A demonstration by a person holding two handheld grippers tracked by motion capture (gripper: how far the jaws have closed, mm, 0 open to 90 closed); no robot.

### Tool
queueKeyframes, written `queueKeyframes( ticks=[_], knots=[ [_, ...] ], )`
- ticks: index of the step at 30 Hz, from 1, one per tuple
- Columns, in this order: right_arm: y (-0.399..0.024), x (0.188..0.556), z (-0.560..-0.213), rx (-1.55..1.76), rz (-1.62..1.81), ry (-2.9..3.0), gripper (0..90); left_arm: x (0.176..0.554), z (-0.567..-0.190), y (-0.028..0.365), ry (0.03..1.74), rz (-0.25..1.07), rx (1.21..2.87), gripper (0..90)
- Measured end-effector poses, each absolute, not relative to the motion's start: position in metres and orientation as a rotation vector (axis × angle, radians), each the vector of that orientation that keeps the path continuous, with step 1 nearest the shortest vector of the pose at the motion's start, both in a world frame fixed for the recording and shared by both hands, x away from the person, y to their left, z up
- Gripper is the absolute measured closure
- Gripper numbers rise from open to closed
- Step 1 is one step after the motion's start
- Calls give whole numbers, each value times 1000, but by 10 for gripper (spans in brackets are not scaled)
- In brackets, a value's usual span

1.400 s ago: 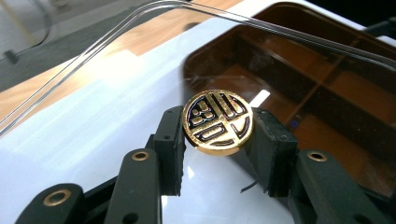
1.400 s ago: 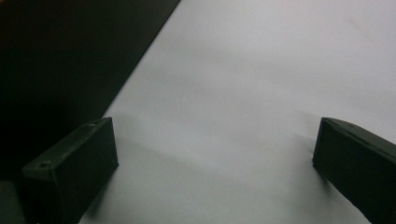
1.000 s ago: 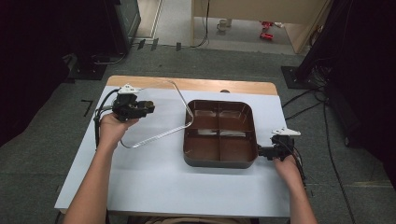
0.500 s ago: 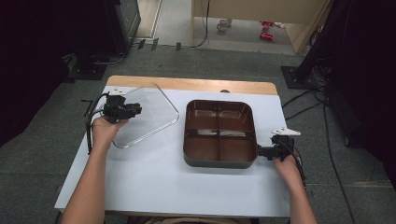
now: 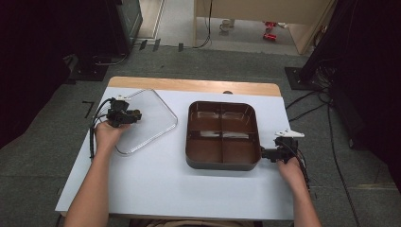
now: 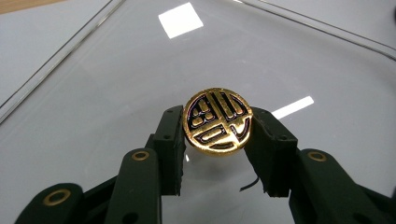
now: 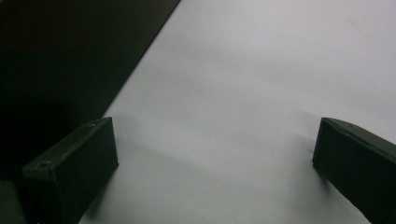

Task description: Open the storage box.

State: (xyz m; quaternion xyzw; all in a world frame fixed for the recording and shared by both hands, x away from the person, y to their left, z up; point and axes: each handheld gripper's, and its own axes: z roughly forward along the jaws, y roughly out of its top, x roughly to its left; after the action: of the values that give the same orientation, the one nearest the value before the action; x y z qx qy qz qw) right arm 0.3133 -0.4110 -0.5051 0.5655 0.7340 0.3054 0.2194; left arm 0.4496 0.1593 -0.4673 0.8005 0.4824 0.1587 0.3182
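Note:
A clear plastic lid (image 5: 150,124) lies flat on the white table (image 5: 156,189), left of the tray. Its round gold-and-black knob (image 6: 218,122) sits between the jaws of my left gripper (image 6: 218,119), which is shut on it from both sides; in the high view that left gripper (image 5: 134,115) is over the lid's left part. The brown tray (image 5: 222,165) with four empty compartments stands uncovered at the table's middle right. My right gripper (image 5: 265,153) rests at the tray's near right corner. Its jaws (image 7: 215,140) are open, with bare table between them and the dark tray wall (image 7: 70,60) beside the left jaw.
A wooden strip (image 5: 189,85) runs along the table's far edge. Black stands and cables (image 5: 312,101) sit on the floor around the table. Cables trail from both grippers down along the person's forearms.
The left gripper has carried the lid by its knob leftward and down, from tilted on edge near the tray to flat on the table. The right gripper has stayed put.

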Motion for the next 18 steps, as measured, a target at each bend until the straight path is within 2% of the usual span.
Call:
queueKeyframes(
  ticks=[9,13,18],
  knots=[
    [-411,313,-505,1565,845,2031,0,450,-469,159,1279,405,2101,580],
    [-411,313,-505,1565,845,2031,0,449,-462,159,1267,392,2071,494],
    [-411,313,-505,1564,845,2031,0,442,-449,158,1237,421,2049,450]
  ],
)
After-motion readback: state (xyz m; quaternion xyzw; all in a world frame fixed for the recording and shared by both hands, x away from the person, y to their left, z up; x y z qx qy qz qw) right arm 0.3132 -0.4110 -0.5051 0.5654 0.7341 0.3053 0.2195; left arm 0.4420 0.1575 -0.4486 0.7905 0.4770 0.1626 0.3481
